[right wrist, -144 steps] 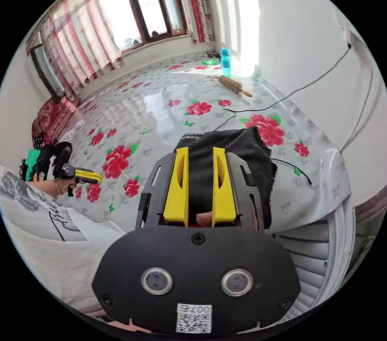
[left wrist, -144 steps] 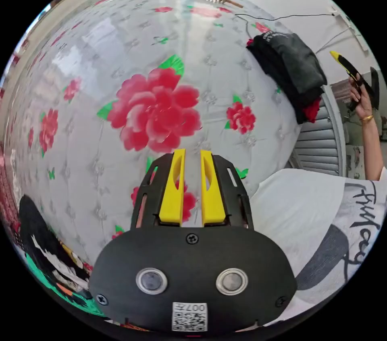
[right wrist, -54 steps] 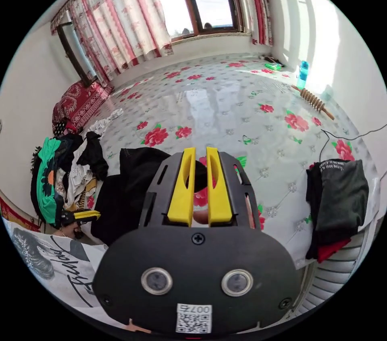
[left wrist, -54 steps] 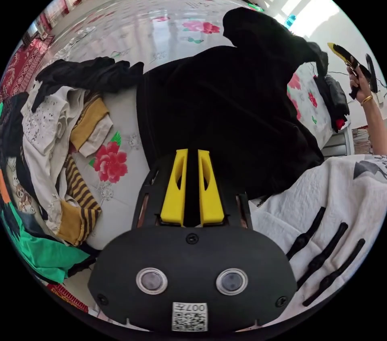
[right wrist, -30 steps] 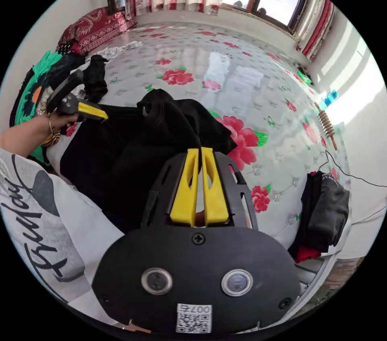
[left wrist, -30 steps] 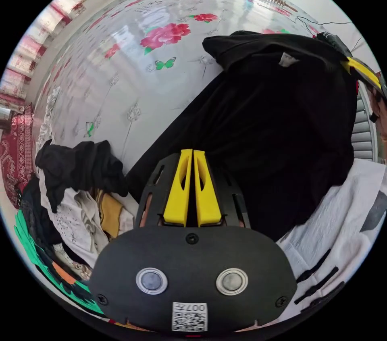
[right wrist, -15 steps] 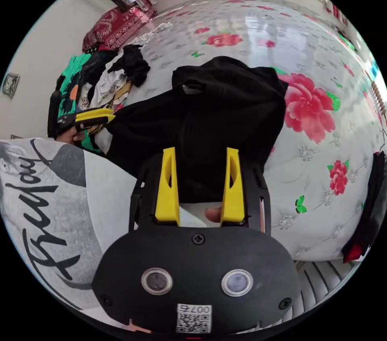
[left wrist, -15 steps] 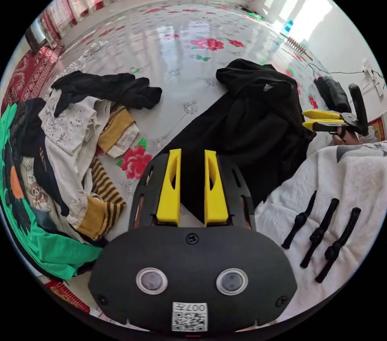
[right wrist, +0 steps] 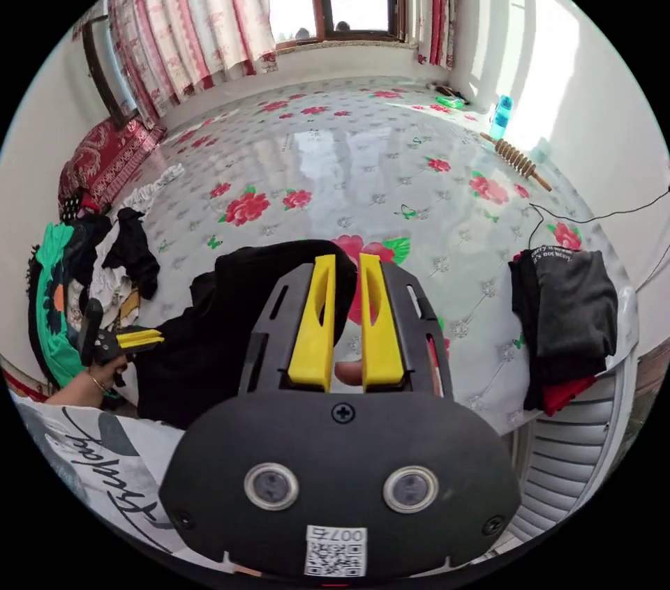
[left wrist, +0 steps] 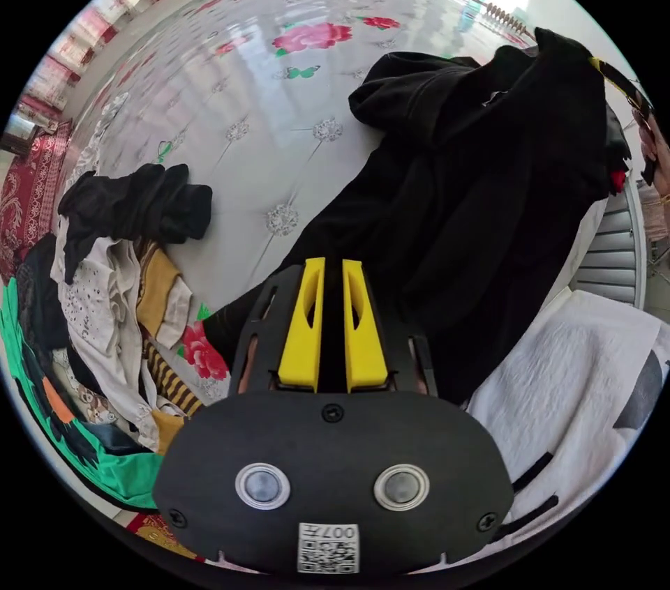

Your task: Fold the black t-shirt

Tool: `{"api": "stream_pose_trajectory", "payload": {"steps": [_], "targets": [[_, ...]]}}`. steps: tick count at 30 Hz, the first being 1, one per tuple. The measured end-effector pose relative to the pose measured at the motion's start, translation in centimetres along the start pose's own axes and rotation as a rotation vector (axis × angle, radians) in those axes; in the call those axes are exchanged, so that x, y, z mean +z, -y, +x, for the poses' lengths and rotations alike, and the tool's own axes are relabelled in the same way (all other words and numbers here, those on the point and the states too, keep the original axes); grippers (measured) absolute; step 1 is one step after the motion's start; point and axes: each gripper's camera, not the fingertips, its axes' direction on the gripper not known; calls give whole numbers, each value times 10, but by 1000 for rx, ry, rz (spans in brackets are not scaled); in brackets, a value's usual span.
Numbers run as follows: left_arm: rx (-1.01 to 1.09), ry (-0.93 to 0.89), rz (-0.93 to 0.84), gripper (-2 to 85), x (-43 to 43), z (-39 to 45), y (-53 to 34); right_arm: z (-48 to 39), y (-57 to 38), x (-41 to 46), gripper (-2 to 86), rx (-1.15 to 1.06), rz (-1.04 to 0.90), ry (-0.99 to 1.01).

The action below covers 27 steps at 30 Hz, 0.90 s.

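The black t-shirt (left wrist: 474,185) lies crumpled on a floral-covered platform (left wrist: 265,102) and stretches between my two grippers. In the left gripper view, my left gripper (left wrist: 333,263) is shut on its near edge, with dark cloth in the narrow gap between the jaws. The right gripper (left wrist: 613,68) holds the far part raised at the upper right. In the right gripper view, my right gripper (right wrist: 342,259) pinches the black t-shirt (right wrist: 230,311) at its jaw tips. The left gripper (right wrist: 159,337) sits at the shirt's lower left edge, held in a hand.
A loose pile of clothes (left wrist: 118,283) lies left of the shirt. A folded dark stack (right wrist: 565,311) sits by the platform's right edge, above a slatted panel (right wrist: 565,457). A blue bottle (right wrist: 499,116), a wooden roller (right wrist: 516,161) and a black cable (right wrist: 593,217) lie by the wall. The person's white top (left wrist: 579,367) is close.
Half a second ago both grippers stood open over the shirt. Now both have shut on it, and the right one has lifted its part up.
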Motion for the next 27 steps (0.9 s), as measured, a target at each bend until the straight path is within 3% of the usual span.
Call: {"api": "stream_pose_trajectory", "payload": {"steps": [4,9,17,21,23,25,27], "targets": [[-90,-30,142,31,-23,-26,-40,-6,-48,0,68,-33,10,-64],[-115,22,177,61,-25,-64,-80,-18,-112,54,96,-83,-284,41],[-118,61,11,86,25,-90,-61,-28,-105,121,76,-176,-502,3],[-158,-6,-17,12,34,-94,-40,-21,-61,117,35,-277,-433,-69],[-57,-59,-31,6,35,-76,-29,-7,-14,94,28,-238,-290,-132],[29,-343,-21,6,40,-42,-16,12,18,71,31,-126,-159,-169],[59,-463,36,14,37,-18,-12,34,39,50,37,10,-64,-154]]}}
